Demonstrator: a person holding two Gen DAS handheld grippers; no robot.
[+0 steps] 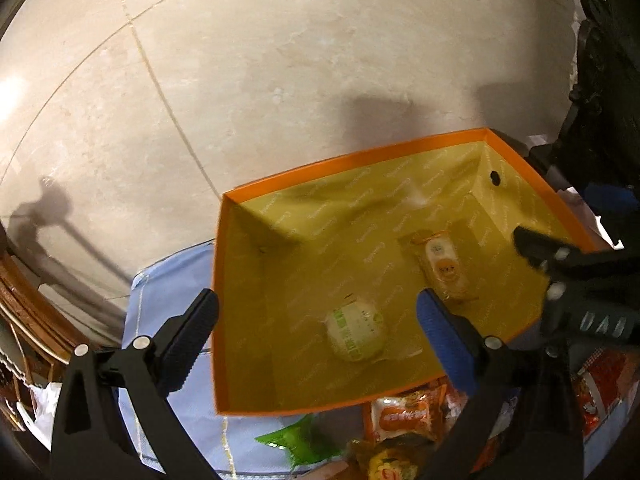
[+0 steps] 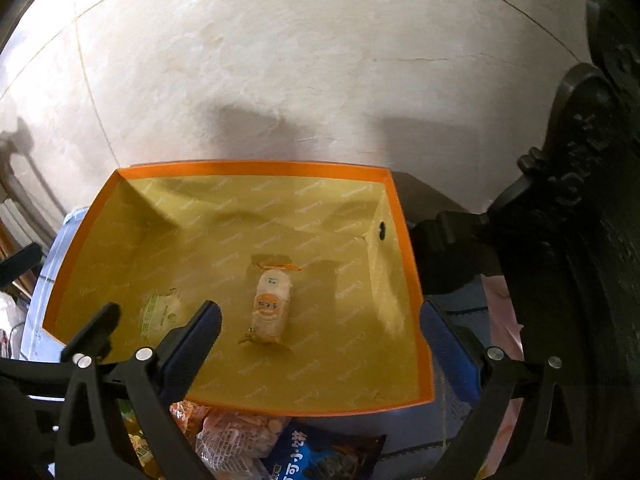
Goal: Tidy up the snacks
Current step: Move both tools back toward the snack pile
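An orange box (image 1: 352, 160) with a yellow lining stands open on a light blue cloth. Two snacks lie on its bottom. A round white-and-green packet (image 1: 356, 334) is near the front, and a long white-and-orange packet (image 1: 444, 264) lies further right. My left gripper (image 1: 318, 300) hangs open over the box's front part, above the round packet, with nothing between its pads. My right gripper (image 2: 320, 310) is open too, just above the long packet (image 2: 272, 304), which it does not touch. The round packet (image 2: 160, 310) lies to its left, partly behind a finger (image 2: 96, 328) of the left gripper.
Several loose snack packets lie on the cloth in front of the box: an orange one (image 1: 404, 416), a green one (image 1: 288, 436), a red one (image 1: 600, 392) and a blue one (image 2: 320, 456). A dark ornate metal stand (image 2: 580, 200) rises at the right. Pale marble floor (image 1: 280, 60) lies beyond.
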